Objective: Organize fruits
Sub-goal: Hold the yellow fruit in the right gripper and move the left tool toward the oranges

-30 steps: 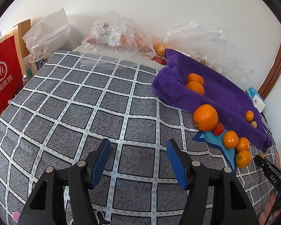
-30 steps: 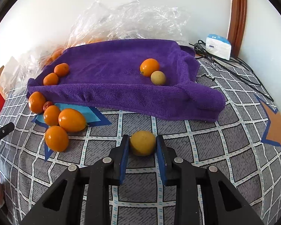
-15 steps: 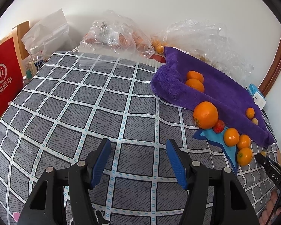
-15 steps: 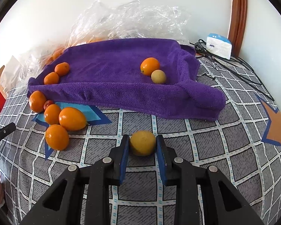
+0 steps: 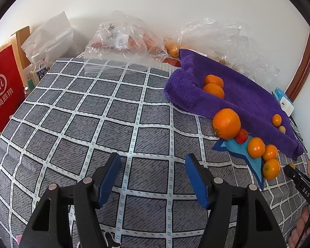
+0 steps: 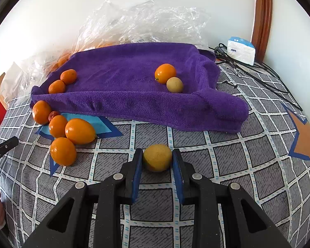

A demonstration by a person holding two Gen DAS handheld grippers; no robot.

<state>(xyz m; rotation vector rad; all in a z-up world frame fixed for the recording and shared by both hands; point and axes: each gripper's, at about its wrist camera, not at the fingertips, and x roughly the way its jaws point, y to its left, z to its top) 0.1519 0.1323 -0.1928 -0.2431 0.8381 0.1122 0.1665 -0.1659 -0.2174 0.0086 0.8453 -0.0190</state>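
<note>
Right gripper [image 6: 157, 161] clamped on yellow fruit [image 6: 157, 160], in front of purple towel [image 6: 134, 82]. Left gripper [image 5: 153, 174] empty, jaws apart, just opened slightly.

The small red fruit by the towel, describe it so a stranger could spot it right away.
Find the purple towel on the checked cloth. At its near-left edge sits a cluster of oranges. The red fruit is wedged against the biggest orange, the only red, smallest piece there.
</note>
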